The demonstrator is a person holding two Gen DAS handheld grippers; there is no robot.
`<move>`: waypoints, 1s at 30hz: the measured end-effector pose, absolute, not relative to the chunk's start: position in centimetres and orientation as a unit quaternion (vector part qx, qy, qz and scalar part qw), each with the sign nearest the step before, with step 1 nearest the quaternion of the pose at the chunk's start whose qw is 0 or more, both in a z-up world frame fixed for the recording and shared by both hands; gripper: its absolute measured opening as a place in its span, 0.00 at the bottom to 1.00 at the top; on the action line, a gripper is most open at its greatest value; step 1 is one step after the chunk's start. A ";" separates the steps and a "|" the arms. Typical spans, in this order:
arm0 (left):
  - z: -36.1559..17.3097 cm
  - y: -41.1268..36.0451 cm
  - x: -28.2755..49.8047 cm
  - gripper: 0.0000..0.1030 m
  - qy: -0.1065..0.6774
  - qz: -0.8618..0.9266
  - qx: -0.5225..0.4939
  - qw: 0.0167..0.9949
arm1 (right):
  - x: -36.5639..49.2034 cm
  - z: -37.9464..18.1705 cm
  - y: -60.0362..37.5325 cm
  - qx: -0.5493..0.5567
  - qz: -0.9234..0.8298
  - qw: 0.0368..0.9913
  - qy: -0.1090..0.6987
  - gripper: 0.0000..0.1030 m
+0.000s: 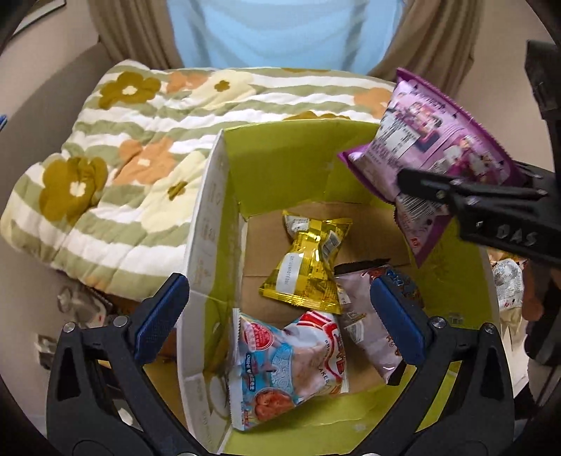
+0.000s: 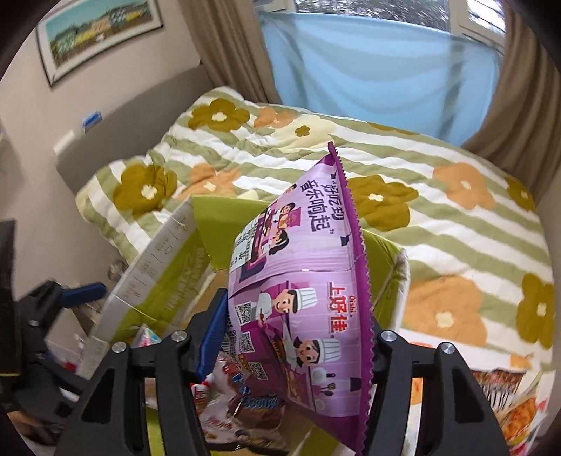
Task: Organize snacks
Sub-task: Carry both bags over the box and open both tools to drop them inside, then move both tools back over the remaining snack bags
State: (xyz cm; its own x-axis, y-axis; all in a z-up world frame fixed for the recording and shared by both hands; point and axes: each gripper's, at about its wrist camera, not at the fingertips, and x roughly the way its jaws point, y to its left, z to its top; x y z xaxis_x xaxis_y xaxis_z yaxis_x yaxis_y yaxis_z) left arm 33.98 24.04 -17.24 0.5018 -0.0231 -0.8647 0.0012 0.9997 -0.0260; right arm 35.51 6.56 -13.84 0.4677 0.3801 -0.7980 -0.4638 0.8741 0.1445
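Note:
A cardboard box (image 1: 266, 165) with green flaps stands open on the bed. Inside it lie a gold packet (image 1: 308, 266), a red, white and blue packet (image 1: 287, 364) and a pale pink packet (image 1: 368, 333). My left gripper (image 1: 277, 284) hangs open above them with nothing between its blue pads (image 1: 161, 315). My right gripper (image 2: 294, 315) is shut on a purple snack bag (image 2: 298, 280). The left wrist view shows that purple bag (image 1: 431, 140) and the right gripper (image 1: 455, 196) over the box's right side. The box (image 2: 157, 266) sits below the bag.
A flowered green-striped quilt (image 1: 105, 175) covers the bed behind and left of the box. More snack packets (image 2: 519, 403) lie on the quilt to the right of the box. A blue curtain (image 2: 368, 66) and a framed picture (image 2: 98, 31) are on the far walls.

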 end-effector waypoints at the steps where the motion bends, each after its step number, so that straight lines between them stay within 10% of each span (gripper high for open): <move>1: -17.3 24.1 33.9 0.99 0.499 -0.005 -0.012 0.866 | 35.6 -14.2 7.0 -0.055 0.246 0.855 0.454 0.56; 4: -17.3 24.2 33.6 0.99 0.498 -0.002 -0.012 0.867 | 35.5 -15.0 7.5 -0.066 0.240 0.856 0.452 0.67; 7: -17.2 23.9 33.0 1.00 0.497 0.000 -0.007 0.868 | 35.0 -14.8 7.1 -0.058 0.236 0.864 0.441 0.99; 30: -12.0 19.3 28.6 0.99 0.454 -0.068 0.030 0.888 | 27.3 -9.0 2.1 0.011 0.187 0.898 0.397 0.99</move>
State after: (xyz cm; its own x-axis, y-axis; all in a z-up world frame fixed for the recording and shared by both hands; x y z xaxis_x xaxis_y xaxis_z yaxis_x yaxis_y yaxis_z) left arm 28.59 19.34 -11.98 0.5778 -0.0948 -0.8107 0.1484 0.9889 -0.0098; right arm 27.25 2.06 -9.04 0.6139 0.3455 -0.7098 -0.3276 0.9296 0.1690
